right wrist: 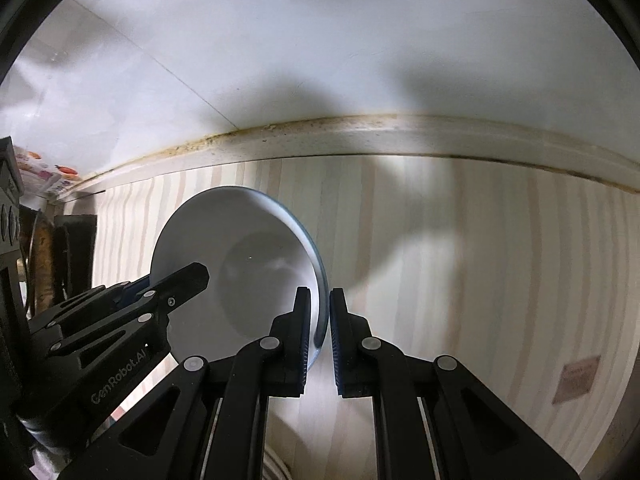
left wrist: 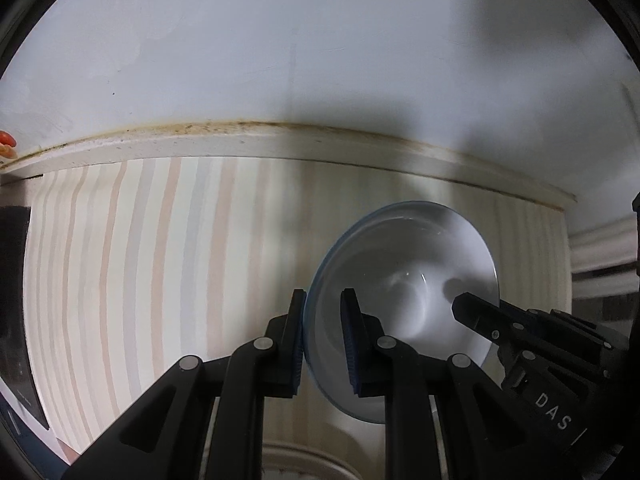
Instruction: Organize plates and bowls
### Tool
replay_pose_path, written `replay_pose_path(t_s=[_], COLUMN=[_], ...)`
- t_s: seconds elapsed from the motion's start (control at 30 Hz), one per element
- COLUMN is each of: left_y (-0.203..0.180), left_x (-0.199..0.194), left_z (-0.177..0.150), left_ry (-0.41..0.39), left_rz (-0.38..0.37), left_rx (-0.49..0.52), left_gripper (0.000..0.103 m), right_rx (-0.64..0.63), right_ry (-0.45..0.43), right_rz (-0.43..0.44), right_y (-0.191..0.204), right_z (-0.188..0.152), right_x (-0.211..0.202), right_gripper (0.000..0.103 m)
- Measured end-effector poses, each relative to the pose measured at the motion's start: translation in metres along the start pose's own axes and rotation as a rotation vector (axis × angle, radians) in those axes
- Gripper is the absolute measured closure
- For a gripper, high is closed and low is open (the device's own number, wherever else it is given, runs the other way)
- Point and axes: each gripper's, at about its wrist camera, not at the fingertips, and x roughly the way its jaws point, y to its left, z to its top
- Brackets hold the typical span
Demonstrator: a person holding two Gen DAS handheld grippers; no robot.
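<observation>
Both grippers are clamped on one white bowl with a pale blue rim. On the left, the left gripper (left wrist: 323,334) pinches the bowl's (left wrist: 404,280) left rim, one blue-padded finger outside the wall and the other inside the hollow, with the jaws drawn narrow on the thin edge. Opposite it, the right gripper (right wrist: 320,334) pinches the other side of the rim the same way, its jaws nearly together with only the bowl's wall between the pads.

From the right wrist view the bowl (right wrist: 224,240) sits left of the fingers, its opening turned toward the camera so the round base ring shows deep inside. From the left wrist view it sits to the right, again mouth toward the lens. It looks tilted rather than level, though how far the rim leans I cannot tell through the curved lens. It seems held clear of the striped countertop (left wrist: 160,260), but I cannot be sure of a gap beneath it.

Each view catches the other tool's black fingers reaching in over the far rim.

Behind the bowl the pastel-striped surface runs back to a stained pale ledge (left wrist: 280,144) under a plain white wall (left wrist: 320,40). At the far right of the countertop lies a small brownish label (right wrist: 576,378).
</observation>
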Motion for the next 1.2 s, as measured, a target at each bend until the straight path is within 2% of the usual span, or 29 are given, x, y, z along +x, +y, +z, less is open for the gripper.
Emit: replay_pose_path(t_s=[0.2,0.5,0.77,0.97,1.2], left_y=[-0.038,-0.090,-0.119,-0.127,-0.132], left_x=[-0.017,-0.026,-0.018,-0.006,0.003], left_z=[-0.042,-0.109,-0.150,-0.165,-0.171], left_ry=[0.002,0.069,0.130,0.159,0.174], left_rz=[-0.030,-0.102,-0.116,-0.091,-0.062], left_rx=[0.096,0.228,0.308,0.349,0.371], left_gripper=[0.088,0.088,0.088,0.088,0.088], right_rx=[0.025,0.127,0.187,0.225,0.243], right_ry=[-0.038,-0.061,-0.029,-0.002,0.037], right_rz=[-0.010,-0.015,-0.045,-0.035,-0.021], right_y=[-0.018,-0.063,-0.090,-0.107,-0.114], right_z=[-0.043,-0.144,-0.216,-0.238,-0.244], right_x=[-0.040,-0.086,-0.096,-0.087,-0.073], right_gripper=[0.092,0.092,0.091,0.092,0.092])
